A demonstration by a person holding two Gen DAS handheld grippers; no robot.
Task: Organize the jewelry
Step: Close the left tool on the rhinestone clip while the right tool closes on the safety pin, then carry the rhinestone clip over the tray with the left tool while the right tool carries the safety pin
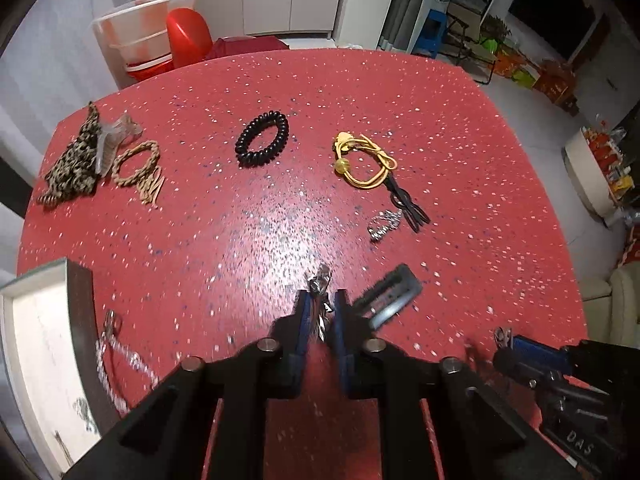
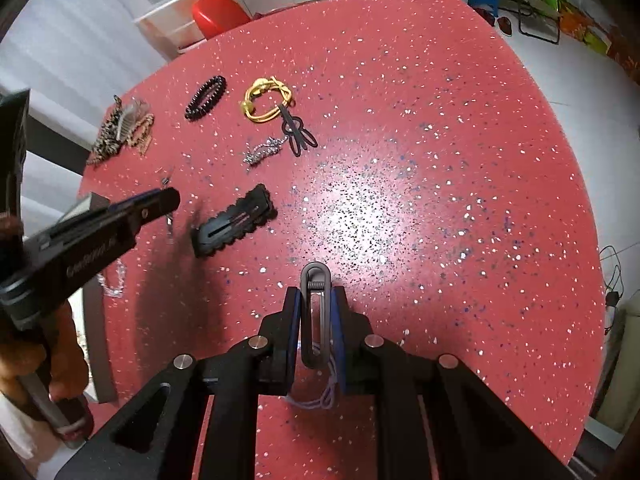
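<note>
1. Left gripper (image 1: 320,312) clamped tight on a small silvery sparkly piece (image 1: 319,280); part of it sticks out past the fingertips, lifted off the desk (image 1: 460,128).
2. Right gripper (image 2: 316,312) narrow, pinching a grey metal hair clip (image 2: 316,312) upright between its blue pads (image 2: 297,320); a thin pale cord (image 2: 320,400) dangles below it.
3. Black scalloped hair clip (image 1: 386,296) lies flat on the desk just right of the left gripper's tip, well left of the right gripper in the right wrist view.
4. Mid-desk: silver chain bunch (image 1: 384,224), black bobby pins (image 1: 408,204) touching a yellow elastic hair tie with beads (image 1: 362,160), black spiral hair tie (image 1: 262,138) apart to the left.
5. Far left corner: leopard-print scrunchie (image 1: 72,164), clear-grey claw clip (image 1: 114,140) and tan braided tie (image 1: 136,164), clustered and touching.
6. Near left edge: open box (image 1: 24,344) with white interior and dark wall; a silvery chain (image 1: 116,360) lies just beside that wall. Small items inside, too blurred to tell.
7. Person's hand (image 2: 60,344) holds the left gripper's handle.
8. Off the desk at the back: translucent tub (image 1: 148,28), red object (image 1: 188,36).
</note>
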